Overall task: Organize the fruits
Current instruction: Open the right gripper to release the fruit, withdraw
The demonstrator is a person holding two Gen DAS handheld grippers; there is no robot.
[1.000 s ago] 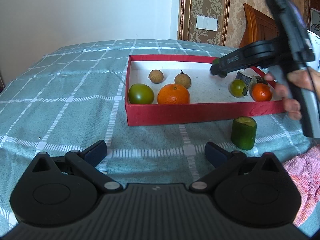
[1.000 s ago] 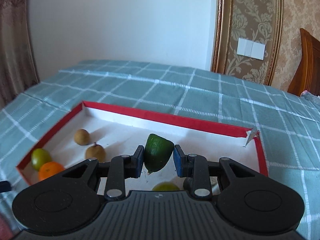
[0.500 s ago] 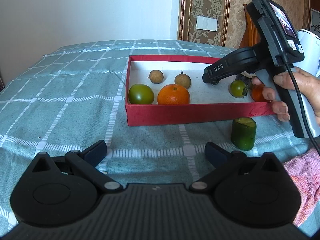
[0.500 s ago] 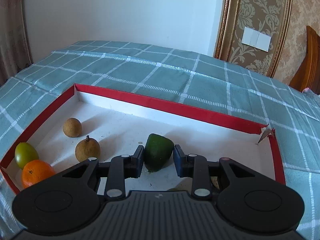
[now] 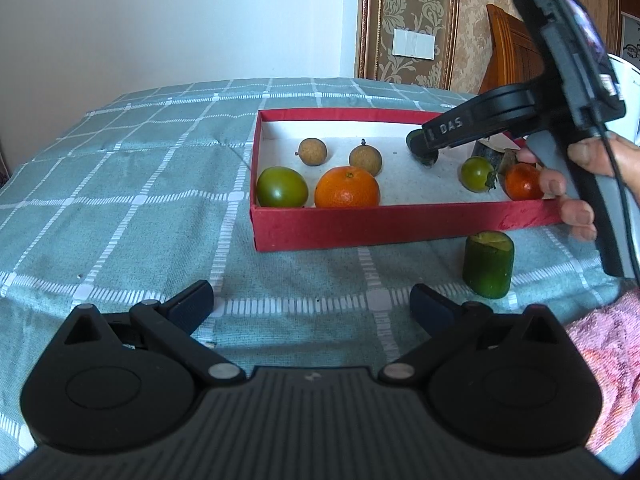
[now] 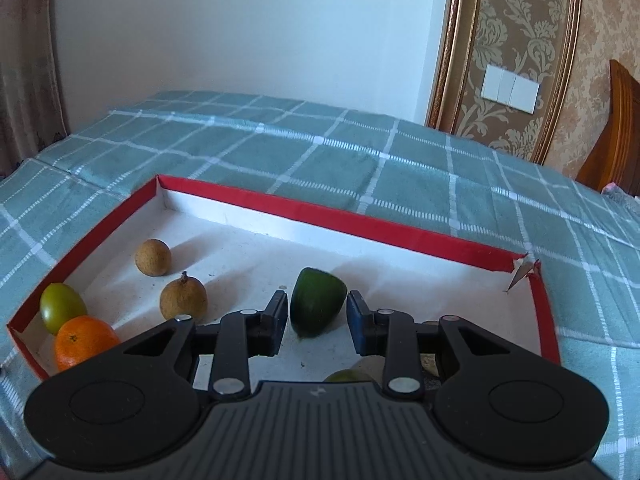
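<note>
A red box (image 5: 400,220) with a white floor sits on the checked cloth. My right gripper (image 6: 318,312) reaches into the red box (image 6: 320,216), and its jaws are opening. A dark green cucumber end (image 6: 316,304) rests on the box floor between the pads, with a gap showing on each side. In the left wrist view the right gripper (image 5: 424,152) hides most of that piece. My left gripper (image 5: 312,300) hovers open and empty over the cloth in front of the box. A second cucumber stub (image 5: 488,264) stands upright outside the front wall.
Inside the box lie an orange (image 5: 347,193), a green tomato (image 5: 282,187), two longans (image 5: 312,152) (image 5: 365,160), a small green tomato (image 5: 477,174) and a red tomato (image 5: 522,182). A pink towel (image 5: 608,360) lies at the right.
The right gripper came down into the box with the green piece. Its pads have now parted from the piece, which sits on the floor. The left gripper has not moved.
</note>
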